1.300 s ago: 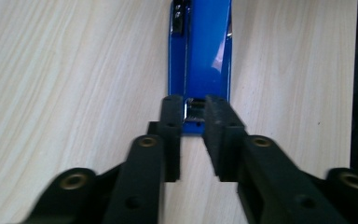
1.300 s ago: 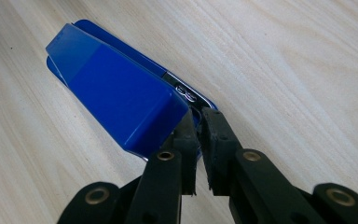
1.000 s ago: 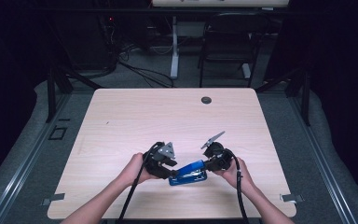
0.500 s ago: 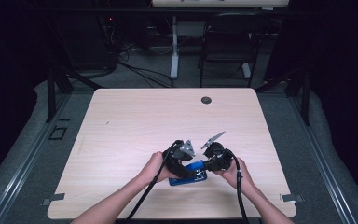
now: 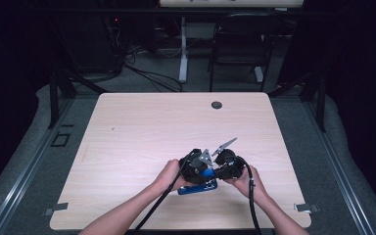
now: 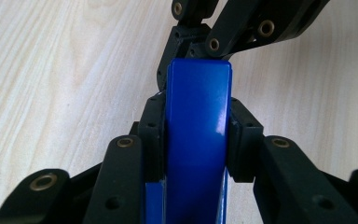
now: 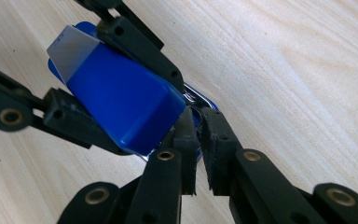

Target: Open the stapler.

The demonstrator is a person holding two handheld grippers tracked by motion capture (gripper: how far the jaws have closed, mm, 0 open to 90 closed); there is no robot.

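- Leftmost, on the pale wooden tabletop (image 5: 142, 132), the person's left hand (image 5: 169, 175), wrapped around the black left gripper (image 5: 198, 169) near the table's front edge.
- Seen from the left gripper view, jaws just closed further and now clamped on the glossy blue plastic stapler-like block (image 6: 198, 135), one black pad (image 6: 151, 135) pressed against each of its flat sides; block standing upright between them, its squared top end pointing away from the camera.
- Centre of the high view: same blue block (image 5: 199, 186) low between the two grippers, resting on or just above the tabletop near the front edge; cannot tell which.
- From the right gripper view, blue block (image 7: 121, 102) tilted, with a grey-white face at its upper left end and a thin blue base with a shiny metal rim beneath it.
- Right of that, the black right gripper (image 7: 198, 140), pads nearly pressed together, pinching the thin rim of that base at the block's near corner.
- Farther right in the high view, right gripper (image 5: 227, 166) held by the right hand (image 5: 245, 178), touching or almost touching the left gripper.
- Far back on the tabletop, well apart from everything, a small dark round grommet (image 5: 217, 105).
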